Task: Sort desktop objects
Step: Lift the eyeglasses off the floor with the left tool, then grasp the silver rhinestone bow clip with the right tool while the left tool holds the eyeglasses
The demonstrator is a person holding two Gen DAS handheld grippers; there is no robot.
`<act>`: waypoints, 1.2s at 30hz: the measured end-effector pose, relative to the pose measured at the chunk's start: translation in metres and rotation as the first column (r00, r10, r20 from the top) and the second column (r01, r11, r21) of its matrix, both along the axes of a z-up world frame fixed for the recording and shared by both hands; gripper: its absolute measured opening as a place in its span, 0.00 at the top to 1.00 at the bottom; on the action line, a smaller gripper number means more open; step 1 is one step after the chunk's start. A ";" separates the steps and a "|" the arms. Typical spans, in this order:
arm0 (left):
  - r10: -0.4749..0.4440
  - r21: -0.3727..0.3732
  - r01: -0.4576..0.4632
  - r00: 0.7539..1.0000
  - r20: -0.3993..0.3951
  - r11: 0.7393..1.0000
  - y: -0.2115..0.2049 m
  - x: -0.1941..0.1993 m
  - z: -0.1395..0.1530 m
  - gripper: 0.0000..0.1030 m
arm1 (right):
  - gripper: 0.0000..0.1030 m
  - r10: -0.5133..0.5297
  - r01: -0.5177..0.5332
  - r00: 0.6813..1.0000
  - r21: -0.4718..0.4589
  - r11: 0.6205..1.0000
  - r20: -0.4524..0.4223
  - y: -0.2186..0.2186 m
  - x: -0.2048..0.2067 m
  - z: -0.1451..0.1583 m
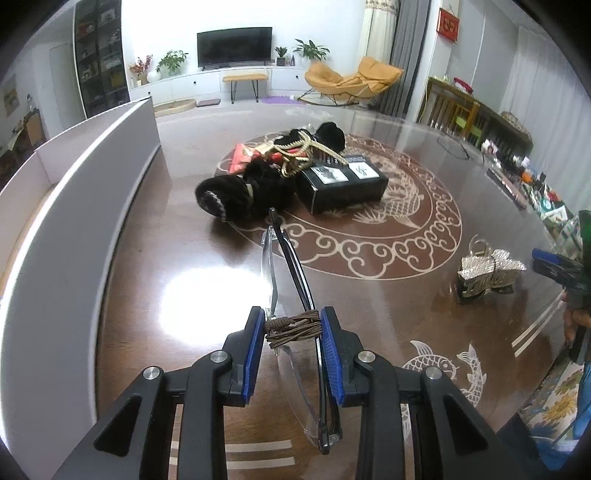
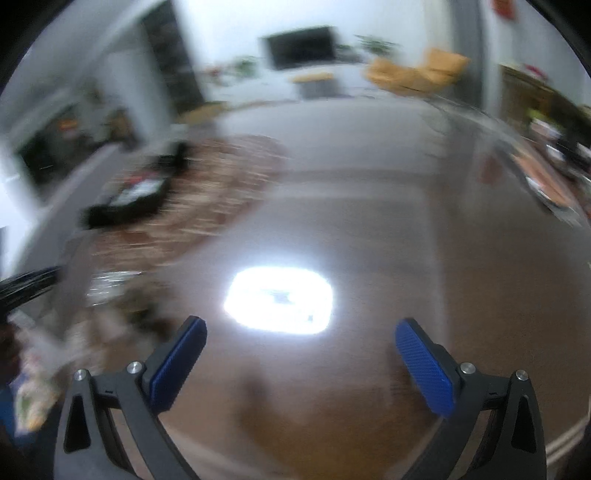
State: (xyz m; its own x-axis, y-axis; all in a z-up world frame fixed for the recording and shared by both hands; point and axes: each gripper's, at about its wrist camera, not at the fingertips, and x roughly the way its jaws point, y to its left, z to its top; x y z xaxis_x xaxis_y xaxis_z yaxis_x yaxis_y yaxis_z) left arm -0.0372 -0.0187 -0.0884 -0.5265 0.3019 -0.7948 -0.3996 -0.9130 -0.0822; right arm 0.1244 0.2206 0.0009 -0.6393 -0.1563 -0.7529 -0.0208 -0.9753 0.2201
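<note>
No readable text in either view. Black box (image 1: 341,184) on table: two white label panels on lid, printing too small and blurred to read. Red wall hanging (image 1: 447,24) at top right: gold marks, not legible. Right wrist view is motion-blurred, nothing can be read there.

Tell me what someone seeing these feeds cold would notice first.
First, the left gripper shut on a pair of clear-lensed, dark-framed glasses together with a brown cord hair tie, above the glossy brown patterned table. Behind them at the table's centre sits a heap of black furry earmuffs beside a black box, with a glittery silver hair claw to the right. The right gripper is open and empty.
</note>
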 end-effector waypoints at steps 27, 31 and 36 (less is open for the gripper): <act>0.016 0.084 -0.011 0.998 -0.061 0.996 -0.047 0.026 0.054 0.70 | 0.87 0.368 -0.368 0.930 -0.009 0.930 0.000 -0.092 -0.042 0.028; 0.033 0.114 -0.025 0.997 -0.063 0.993 -0.064 0.030 0.057 0.70 | 0.88 0.341 -0.341 0.940 0.042 0.939 0.006 -0.096 -0.045 0.037; 0.051 0.146 -0.041 0.996 -0.066 0.988 -0.082 0.037 0.059 0.70 | 0.30 0.291 -0.294 0.955 0.051 0.954 0.063 -0.093 -0.039 0.038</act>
State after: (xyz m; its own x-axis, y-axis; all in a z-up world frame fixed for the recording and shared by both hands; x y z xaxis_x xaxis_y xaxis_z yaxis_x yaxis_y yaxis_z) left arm -0.0001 -0.1005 -0.0291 -0.5949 0.3847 -0.7057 -0.3664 -0.9113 -0.1879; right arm 0.0855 0.1271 0.0386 -0.5304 -0.2850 -0.7984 0.2572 -0.9515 0.1688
